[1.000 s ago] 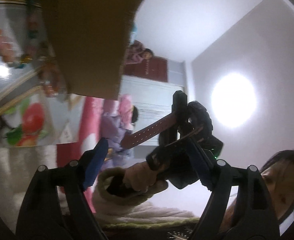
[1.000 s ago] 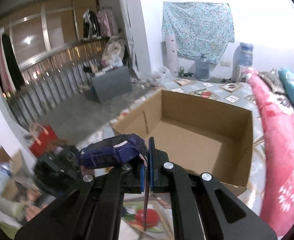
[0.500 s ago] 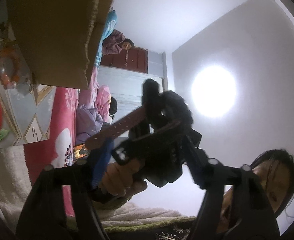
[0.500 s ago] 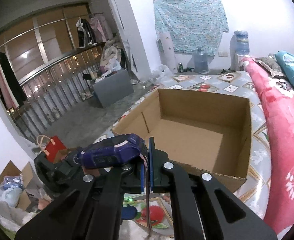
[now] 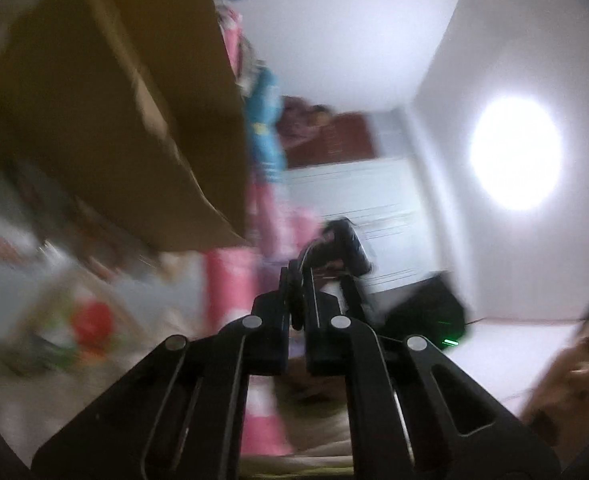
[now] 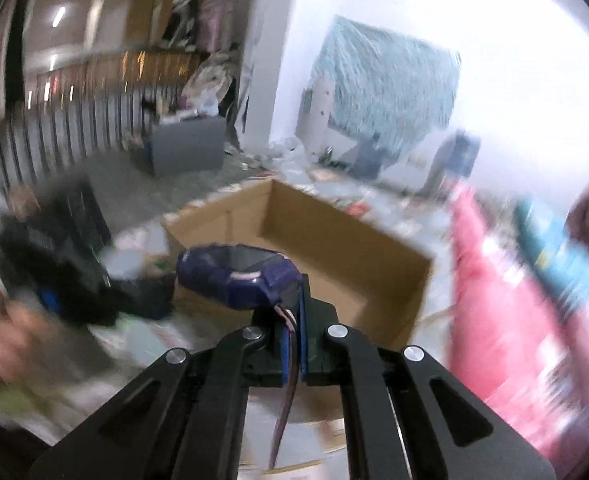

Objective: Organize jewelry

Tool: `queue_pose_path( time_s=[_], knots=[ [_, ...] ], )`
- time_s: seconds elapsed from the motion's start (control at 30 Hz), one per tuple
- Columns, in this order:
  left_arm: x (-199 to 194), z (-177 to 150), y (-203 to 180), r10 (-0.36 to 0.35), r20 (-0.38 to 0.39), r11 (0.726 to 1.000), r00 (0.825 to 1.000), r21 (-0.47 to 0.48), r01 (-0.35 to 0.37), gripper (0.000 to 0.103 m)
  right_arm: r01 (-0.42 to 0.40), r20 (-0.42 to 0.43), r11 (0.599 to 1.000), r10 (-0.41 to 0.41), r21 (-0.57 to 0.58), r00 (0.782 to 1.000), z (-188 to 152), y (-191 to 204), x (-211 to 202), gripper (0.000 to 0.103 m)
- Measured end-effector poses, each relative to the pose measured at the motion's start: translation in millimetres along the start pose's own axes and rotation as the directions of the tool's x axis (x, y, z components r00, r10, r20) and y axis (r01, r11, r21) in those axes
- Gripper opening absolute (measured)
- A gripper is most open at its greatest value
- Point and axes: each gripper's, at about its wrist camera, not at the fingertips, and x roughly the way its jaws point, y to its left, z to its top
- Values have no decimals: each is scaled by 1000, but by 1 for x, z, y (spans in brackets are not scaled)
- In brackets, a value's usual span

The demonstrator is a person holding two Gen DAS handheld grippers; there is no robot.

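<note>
A dark purple watch (image 6: pixel 234 272) sticks out beyond my right gripper (image 6: pixel 294 304), which is shut on its pinkish-brown strap (image 6: pixel 284 400). The strap's loose end hangs down between the fingers. An open cardboard box (image 6: pixel 326 220) stands just behind the watch. In the blurred left wrist view the same watch (image 5: pixel 344 246) shows dark, just past my left gripper (image 5: pixel 299 280). Its jaws have come together, and a thin strap edge runs from the watch into them. The box (image 5: pixel 114 120) fills that view's upper left. The left tool's dark body (image 6: pixel 66 256) is a blur left of the watch.
A pink blanket (image 6: pixel 514 320) lies right of the box. A grey cabinet (image 6: pixel 186 148) and a railing stand far behind. A fruit-print mat (image 5: pixel 90 320) covers the floor. A person's head (image 5: pixel 574 376) is at the lower right, under a bright ceiling lamp (image 5: pixel 514 152).
My left jaws went from wide open to closed at the watch's strap, and that hand rose and rolled. The right gripper rolled but kept its grip. Both views are now blurred.
</note>
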Motion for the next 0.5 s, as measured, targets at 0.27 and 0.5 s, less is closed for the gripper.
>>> queue_pose_path(
  time_s=[0.27,0.5],
  knots=[
    [34,75,-78,500,-73,816,863,375,-441,4,160,57,876,-151,-454,987,31,11,44,4],
    [72,155,-84,696,-19,637,718,478,-605,4,62,-82,849,-123,-524,989,53,-11,124,4]
  ],
)
